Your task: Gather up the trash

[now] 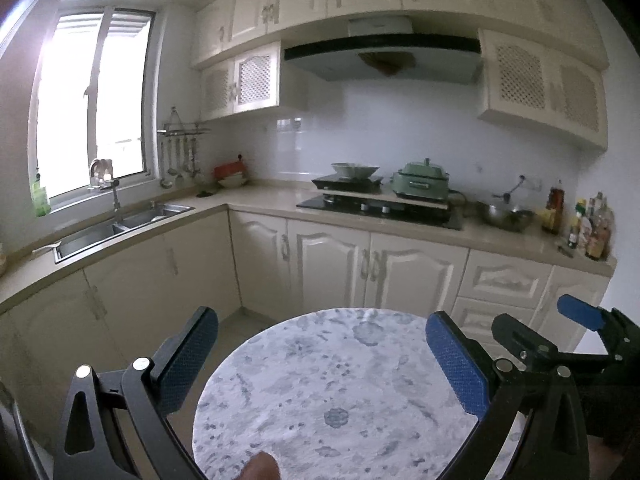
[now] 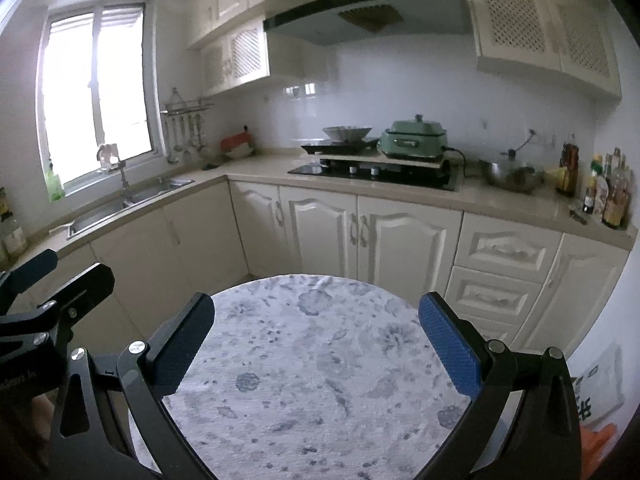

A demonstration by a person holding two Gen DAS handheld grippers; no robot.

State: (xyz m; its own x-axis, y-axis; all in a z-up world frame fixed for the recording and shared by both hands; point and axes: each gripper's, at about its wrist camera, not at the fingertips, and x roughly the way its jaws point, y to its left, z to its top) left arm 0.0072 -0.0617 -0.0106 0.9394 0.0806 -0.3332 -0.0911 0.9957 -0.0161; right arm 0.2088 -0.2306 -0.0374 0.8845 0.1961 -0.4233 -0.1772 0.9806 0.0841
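Marbled round table (image 1: 340,392) lies between both grippers' wide-apart jaws; no trash visible.

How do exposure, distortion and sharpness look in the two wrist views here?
Left wrist view: the window is blown out to white, fisheye bends the counter and upper cabinets, corners vignette black, the far bottles are soft. Right wrist view: same overexposed window, curved cabinet lines, dim bluish light; the round table and the open right hand-held gripper read clearly.
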